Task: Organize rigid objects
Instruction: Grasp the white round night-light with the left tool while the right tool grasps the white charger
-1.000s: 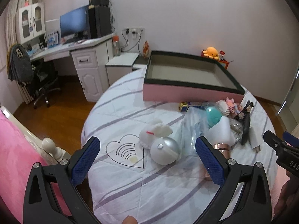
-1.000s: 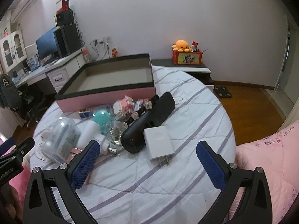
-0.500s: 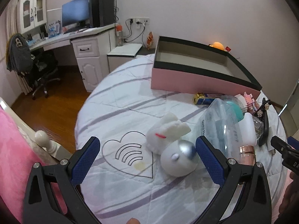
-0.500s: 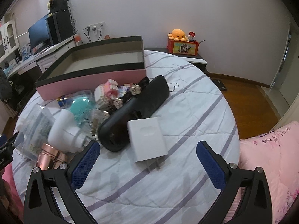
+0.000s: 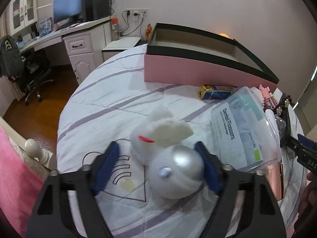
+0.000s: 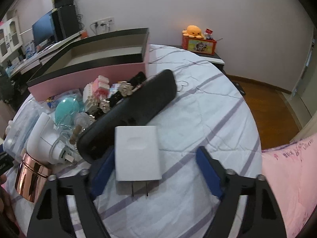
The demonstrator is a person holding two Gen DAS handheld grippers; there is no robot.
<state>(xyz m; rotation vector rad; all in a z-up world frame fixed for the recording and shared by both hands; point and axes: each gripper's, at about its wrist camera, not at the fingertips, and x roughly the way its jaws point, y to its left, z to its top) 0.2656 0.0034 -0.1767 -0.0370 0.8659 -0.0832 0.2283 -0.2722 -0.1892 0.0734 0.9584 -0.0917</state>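
In the left wrist view, a white and silver ball-shaped object [image 5: 177,173] with a plush white rabbit [image 5: 158,132] lies on the round table. My left gripper [image 5: 158,167] is open, its blue fingers on either side of the ball; the right finger is close to it. In the right wrist view, a white plug charger [image 6: 136,152] lies flat, prongs toward me. My right gripper [image 6: 156,173] is open around it, the left finger beside its edge. The empty pink box [image 5: 208,71] with a black rim stands at the back.
A clear dental-flosser tub [image 5: 243,127], a battery [image 5: 215,94], a black case [image 6: 130,113], a teal ball [image 6: 67,112], pink blocks [image 6: 97,92], a white plug lamp [image 6: 42,138] and a rose-gold cylinder [image 6: 31,176] crowd the table. Desk and chair [image 5: 33,75] stand left.
Both grippers have moved forward and down. The left fingers now flank the silver ball. The right fingers now flank the white charger.
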